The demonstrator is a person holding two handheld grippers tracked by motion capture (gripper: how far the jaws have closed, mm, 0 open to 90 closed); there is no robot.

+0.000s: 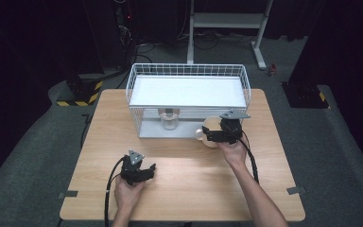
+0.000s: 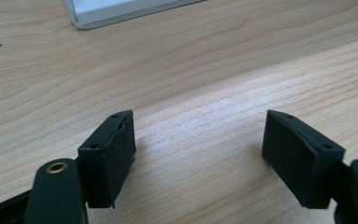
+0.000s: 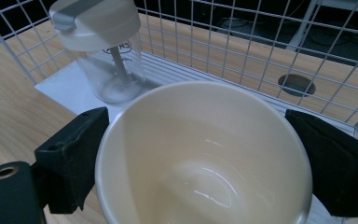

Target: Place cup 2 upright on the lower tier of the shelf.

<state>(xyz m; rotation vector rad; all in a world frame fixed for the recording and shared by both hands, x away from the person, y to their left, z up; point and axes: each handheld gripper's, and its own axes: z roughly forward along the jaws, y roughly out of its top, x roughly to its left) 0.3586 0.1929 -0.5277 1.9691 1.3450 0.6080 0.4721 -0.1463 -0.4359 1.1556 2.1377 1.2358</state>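
A cream mug (image 1: 207, 134) is between the jaws of my right gripper (image 1: 212, 136), just in front of the white wire rack's (image 1: 189, 71) right end. In the right gripper view both black pads press on the mug's (image 3: 200, 154) sides and its mouth faces the camera, so my right gripper (image 3: 198, 133) is shut on it. A clear bottle with a white lid (image 3: 105, 51) stands under the rack's shelf, beyond the mug to the left. My left gripper (image 1: 146, 171) rests low near the table's front, open, with bare wood between its jaws (image 2: 198, 140).
The wooden table (image 1: 184, 189) carries the wire rack at its back middle, with a white shelf on top and the bottle (image 1: 169, 119) below it. The rack's grey base edge (image 2: 121, 11) lies ahead of the left gripper. Cables trail from both grippers.
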